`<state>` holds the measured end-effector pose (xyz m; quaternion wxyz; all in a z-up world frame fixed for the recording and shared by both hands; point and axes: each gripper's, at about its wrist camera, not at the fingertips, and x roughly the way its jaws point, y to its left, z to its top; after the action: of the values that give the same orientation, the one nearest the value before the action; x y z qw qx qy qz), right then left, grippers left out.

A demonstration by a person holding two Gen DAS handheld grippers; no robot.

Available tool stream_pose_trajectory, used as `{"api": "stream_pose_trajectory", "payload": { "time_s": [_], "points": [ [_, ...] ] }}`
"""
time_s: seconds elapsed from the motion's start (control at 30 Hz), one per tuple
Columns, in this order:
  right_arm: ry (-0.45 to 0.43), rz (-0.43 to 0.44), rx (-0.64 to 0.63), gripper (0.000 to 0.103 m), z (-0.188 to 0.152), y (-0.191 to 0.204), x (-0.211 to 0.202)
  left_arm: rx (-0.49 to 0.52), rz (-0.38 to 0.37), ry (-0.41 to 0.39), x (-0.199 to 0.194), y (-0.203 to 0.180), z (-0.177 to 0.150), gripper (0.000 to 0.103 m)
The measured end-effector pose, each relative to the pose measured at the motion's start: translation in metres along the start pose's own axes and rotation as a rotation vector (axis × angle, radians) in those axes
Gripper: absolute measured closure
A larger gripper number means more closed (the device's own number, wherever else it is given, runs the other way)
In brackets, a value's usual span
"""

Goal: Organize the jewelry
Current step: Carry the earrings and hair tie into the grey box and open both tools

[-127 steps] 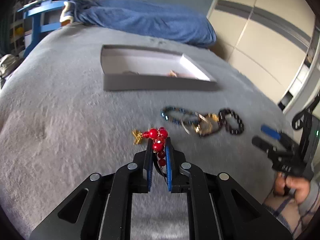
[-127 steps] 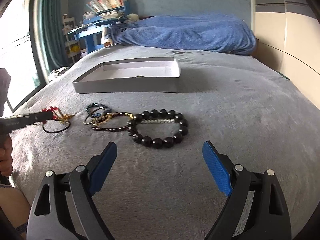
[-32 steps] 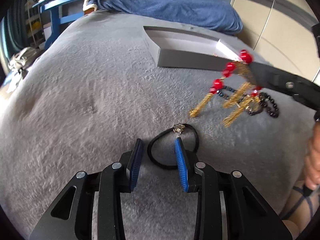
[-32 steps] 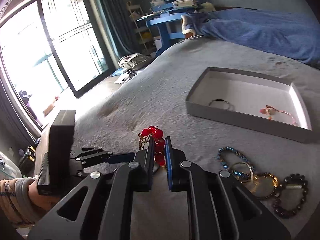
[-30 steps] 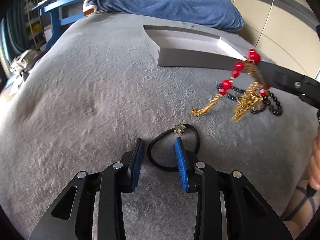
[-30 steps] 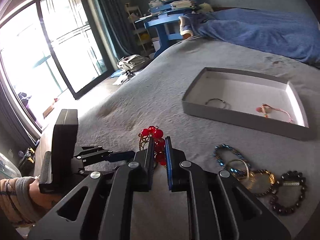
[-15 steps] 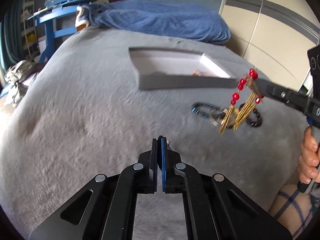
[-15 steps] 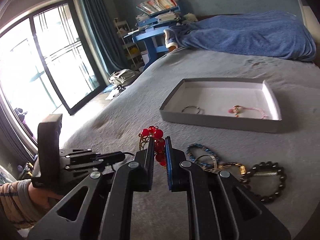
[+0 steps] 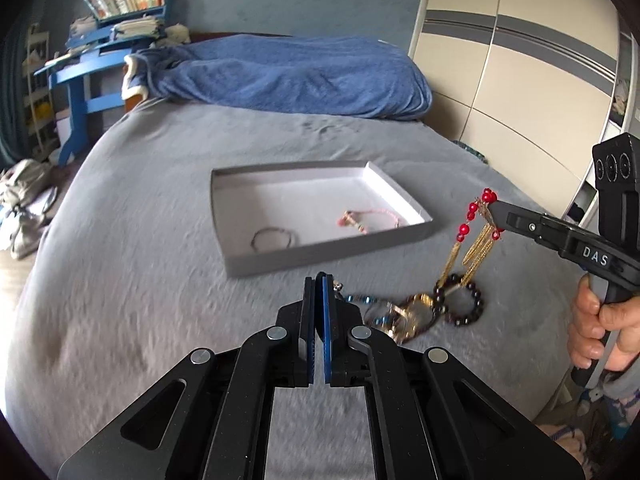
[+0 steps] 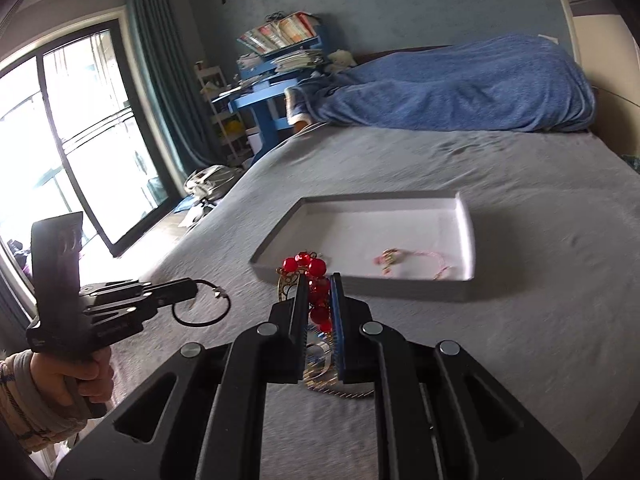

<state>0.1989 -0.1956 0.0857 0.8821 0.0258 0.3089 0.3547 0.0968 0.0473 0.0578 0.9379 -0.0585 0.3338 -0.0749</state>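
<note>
My left gripper (image 9: 319, 280) is shut on a black hair tie with a small metal charm; the tie (image 10: 202, 304) hangs from its tip in the right wrist view. My right gripper (image 10: 319, 280) is shut on a red-bead and gold-tassel ornament (image 10: 306, 270), which dangles in the air in the left wrist view (image 9: 476, 232). Both are held above the grey bed, short of the shallow grey tray (image 9: 320, 248). The tray holds a pink bracelet (image 9: 370, 218) and a thin ring bracelet (image 9: 274, 238).
A pile of bracelets (image 9: 416, 312), with a dark bead bracelet (image 9: 460, 300), lies on the bed before the tray. A blue blanket (image 9: 288, 76) lies at the bed's far end. A blue desk (image 9: 80, 76) and a window (image 10: 80, 152) are at left, a wardrobe (image 9: 520, 80) at right.
My left gripper closed on the black hair tie and lifted it off the bed. Both grippers have risen and moved toward the tray, the right one still holding the red ornament.
</note>
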Motion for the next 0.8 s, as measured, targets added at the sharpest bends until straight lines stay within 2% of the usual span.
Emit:
{"api": "stream_pose_trajectory", "payload": {
  "time_s": [0.43,0.63,0.8],
  "points": [
    [-0.021,-0.057,0.064,0.093,0.048,-0.057,0.028,0.028,-0.002,0.012,0.058,-0.010,0.055,0.099],
    [-0.010,-0.090,0.073,0.093,0.067,-0.074,0.059,0.023,0.015,0.029,0.094,-0.011,0.076,0.099],
    [0.020,-0.134,0.089,0.093,0.072,-0.090,0.089,0.018,0.032,0.066,0.125,-0.007,0.081,0.099]
  ]
}}
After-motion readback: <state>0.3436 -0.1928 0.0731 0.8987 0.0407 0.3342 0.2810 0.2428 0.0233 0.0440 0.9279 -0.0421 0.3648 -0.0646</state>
